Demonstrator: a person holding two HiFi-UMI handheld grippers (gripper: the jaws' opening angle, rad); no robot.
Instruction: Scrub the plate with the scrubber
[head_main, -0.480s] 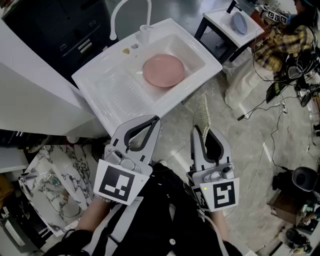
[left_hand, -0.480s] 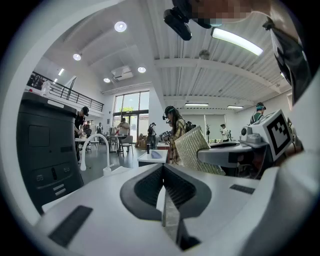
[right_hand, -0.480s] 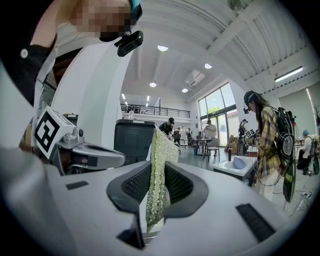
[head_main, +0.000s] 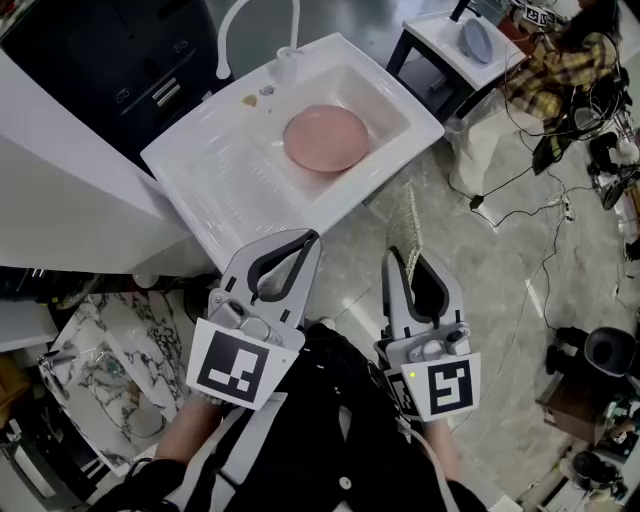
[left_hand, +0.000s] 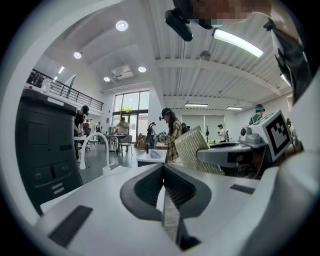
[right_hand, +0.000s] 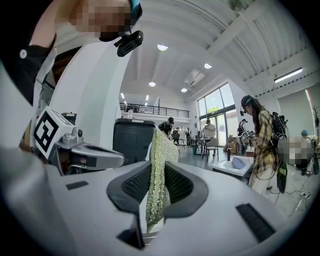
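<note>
Head view: both grippers are held close to the person's body, side by side above the floor and short of the sink. The left gripper (head_main: 303, 242) has its jaws fully together with nothing between them; the left gripper view shows the two ribbed pads meeting edge to edge. The right gripper (head_main: 404, 262) is clamped on the scrubber (head_main: 407, 222), a pale mesh pad that stands on edge between the pads and projects beyond the jaw tips. In the right gripper view the mesh fills the gap between the pads. Beyond the jaw tips stands the white sink (head_main: 425, 122), set at an angle to the person. Its ribbed drainboard (head_main: 235, 185) lies nearest the left gripper. The pink plate (head_main: 326, 138) lies flat in the basin, well apart from both grippers and from the scrubber. The white faucet (head_main: 240, 30) arches over the far rim. Farther right, a second small sink (head_main: 440, 40) holds a blue-grey plate (head_main: 478, 43).
</note>
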